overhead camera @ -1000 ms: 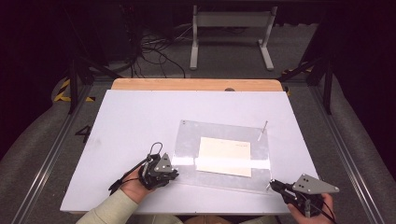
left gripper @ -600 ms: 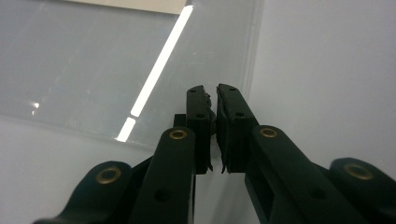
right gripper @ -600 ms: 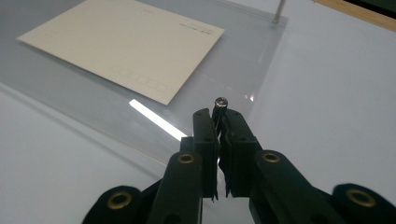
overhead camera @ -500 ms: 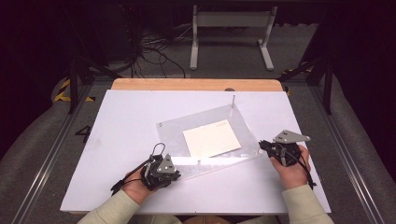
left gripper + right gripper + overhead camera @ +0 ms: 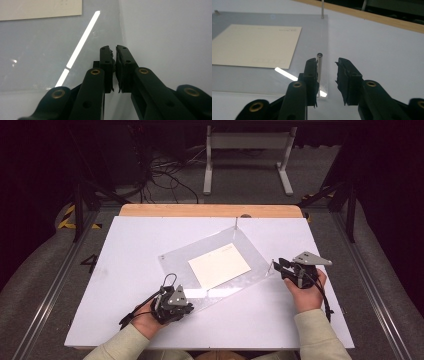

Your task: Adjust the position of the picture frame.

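Acrylic sheet, clear, with cream card: where?

— Mid-table, skewed.

— Left gripper?

— Clenched at the sheet's near corner; what it pinches is unclear. Keep it there.

— Right gripper?

— Jaws just parting, corner post loose between them. Back off straight, no nudging.

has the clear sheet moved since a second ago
Yes. The clear sheet has swung counterclockwise: its right end went up toward the table's wooden edge, pivoting at the left gripper.
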Tool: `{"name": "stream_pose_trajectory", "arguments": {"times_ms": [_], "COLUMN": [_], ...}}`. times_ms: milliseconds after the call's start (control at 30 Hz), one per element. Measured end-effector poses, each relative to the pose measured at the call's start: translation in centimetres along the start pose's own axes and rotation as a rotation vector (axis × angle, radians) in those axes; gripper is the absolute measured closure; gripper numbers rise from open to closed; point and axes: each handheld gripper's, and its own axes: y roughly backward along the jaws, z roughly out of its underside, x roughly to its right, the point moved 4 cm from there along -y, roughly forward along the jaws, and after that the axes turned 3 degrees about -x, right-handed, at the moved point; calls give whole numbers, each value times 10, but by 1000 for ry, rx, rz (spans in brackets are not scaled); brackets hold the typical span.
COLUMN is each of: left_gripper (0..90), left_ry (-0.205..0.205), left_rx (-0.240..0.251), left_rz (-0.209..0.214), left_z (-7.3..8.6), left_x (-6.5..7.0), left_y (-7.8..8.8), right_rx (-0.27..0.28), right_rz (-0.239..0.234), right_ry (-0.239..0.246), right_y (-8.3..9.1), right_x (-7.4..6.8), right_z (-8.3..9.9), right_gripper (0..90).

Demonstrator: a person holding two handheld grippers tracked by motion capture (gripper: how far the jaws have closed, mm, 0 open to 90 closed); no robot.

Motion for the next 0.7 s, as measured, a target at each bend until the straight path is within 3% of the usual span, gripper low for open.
{"name": "stream_pose_trajectory", "arguments": {"times_ms": [300,533,567,600,633,667,700], "left_gripper": [841,843,872,900,900,900,900], "left_ry": [-57,-123,-139,-132,-132,-223,-223], "left_rx": [23,38,52,48,48,25,25], "left_rz": [71,110,149,231,231,157,157], "left_z": [-21,-52,-57,-62,-62,-74,-74], "left_x": [25,51,55,62,62,79,79], "left_y": [-14,-34,-39,-46,-46,-56,-56], "right_rx": [-7,-14,-14,-15,-15,-22,-24], "right_rz": [-27,-43,-47,-51,-51,-60,-61], "right_ry": [-24,-52,-50,-51,-51,-47,-44], "right_y": [47,65,66,67,67,67,67], "right_x": [-3,-6,-6,-8,-8,-11,-12], "right_z": [26,41,43,44,44,46,46], "right_gripper": [667,664,664,664,664,664,664]}}
